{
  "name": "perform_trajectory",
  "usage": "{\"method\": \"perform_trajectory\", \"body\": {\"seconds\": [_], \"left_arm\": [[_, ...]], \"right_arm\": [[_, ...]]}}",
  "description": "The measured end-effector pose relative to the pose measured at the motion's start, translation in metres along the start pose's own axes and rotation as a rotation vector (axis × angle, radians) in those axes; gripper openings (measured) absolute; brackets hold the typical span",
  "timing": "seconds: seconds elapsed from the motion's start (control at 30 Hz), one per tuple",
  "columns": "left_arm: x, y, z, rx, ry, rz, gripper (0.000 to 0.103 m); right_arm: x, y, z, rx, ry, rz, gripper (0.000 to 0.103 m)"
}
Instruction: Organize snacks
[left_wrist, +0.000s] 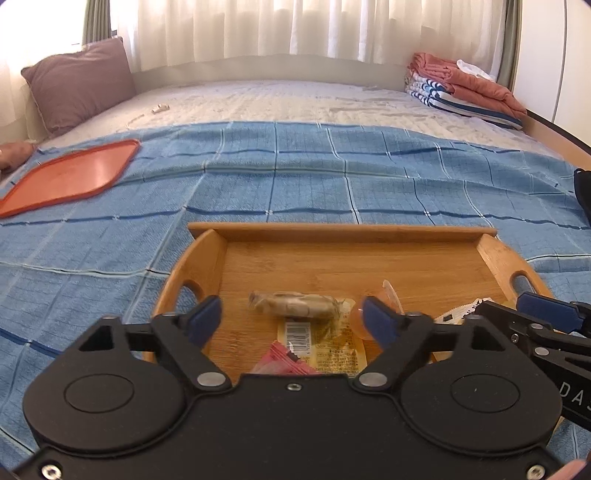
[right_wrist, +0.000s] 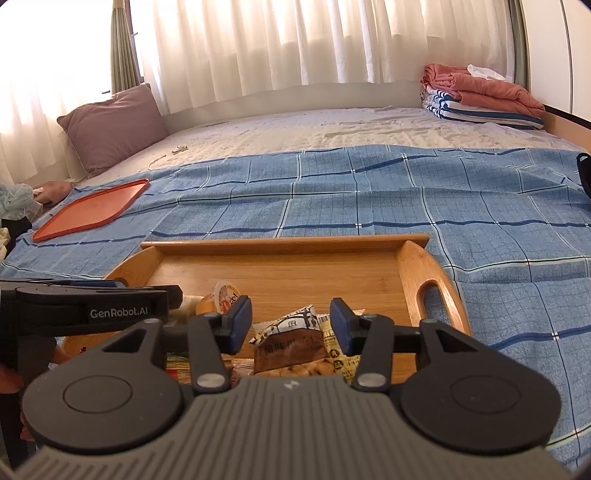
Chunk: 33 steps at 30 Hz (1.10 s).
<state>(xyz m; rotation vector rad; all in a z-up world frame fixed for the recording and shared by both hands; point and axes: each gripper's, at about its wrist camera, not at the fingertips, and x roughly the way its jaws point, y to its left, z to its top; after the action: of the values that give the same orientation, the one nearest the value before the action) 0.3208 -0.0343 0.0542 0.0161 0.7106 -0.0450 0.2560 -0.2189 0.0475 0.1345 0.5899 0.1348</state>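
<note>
Sunlit bedroom, white curtains behind, bed spread with a blue checked blanket (left_wrist: 332, 177). Far off to the left of both tools: mauve pillow (left_wrist: 79, 83) at the headboard, flat orange lid (left_wrist: 70, 177) lying on the blanket, well apart from everything else. Straight ahead: bamboo tray (left_wrist: 343, 230) with cut-out handles, resting on the blanket.

Left tool (left_wrist: 291, 317): wide open, nothing gripped. Just beyond its tips, a tan wrapped snack bar (left_wrist: 291, 304), blurred, lying crosswise on the tray floor. Beneath the gap, a yellow packet (left_wrist: 332, 347) with a barcode and a pink wrapper (left_wrist: 280, 363). By the right-hand pad, an orange jelly cup (left_wrist: 356, 317), touching or nearly so; cannot tell which.

Right tool (right_wrist: 291, 325): partly open, pads clear of everything. Between them and below, a brown-and-white nut packet (right_wrist: 291, 343) with Chinese print, crumpled top upward, overlapping a yellow packet at its right. Far right corner of the bed: folded striped and coral bedding (right_wrist: 480, 96).

Likely snags: soft mattress under the tray, so a firm downward press may tip or slide it; overlapping wrappers, so closing on one may drag a neighbour; two tools crowded side by side over one tray, so a sideways reach risks a knock; jelly cup easily nudged by that right-hand pad.
</note>
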Motion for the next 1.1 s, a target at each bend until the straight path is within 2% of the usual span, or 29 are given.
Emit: {"method": "perform_trajectory", "body": {"seconds": [0.27, 0.5, 1.0, 1.1], "left_arm": [[-0.023, 0.004, 0.000, 0.013, -0.017, -0.016, 0.089], [-0.046, 0.010, -0.002, 0.005, -0.039, -0.020, 0.097], [-0.090, 0.016, -0.016, 0.042, -0.066, -0.002, 0.101], [-0.101, 0.017, -0.022, 0.051, -0.071, -0.004, 0.101]], "right_arm": [[-0.017, 0.002, 0.001, -0.010, -0.018, -0.001, 0.070], [-0.034, 0.003, 0.002, -0.014, -0.039, -0.010, 0.082], [-0.070, 0.011, 0.000, -0.062, -0.077, -0.037, 0.103], [-0.079, 0.011, -0.003, -0.064, -0.085, -0.034, 0.103]]}}
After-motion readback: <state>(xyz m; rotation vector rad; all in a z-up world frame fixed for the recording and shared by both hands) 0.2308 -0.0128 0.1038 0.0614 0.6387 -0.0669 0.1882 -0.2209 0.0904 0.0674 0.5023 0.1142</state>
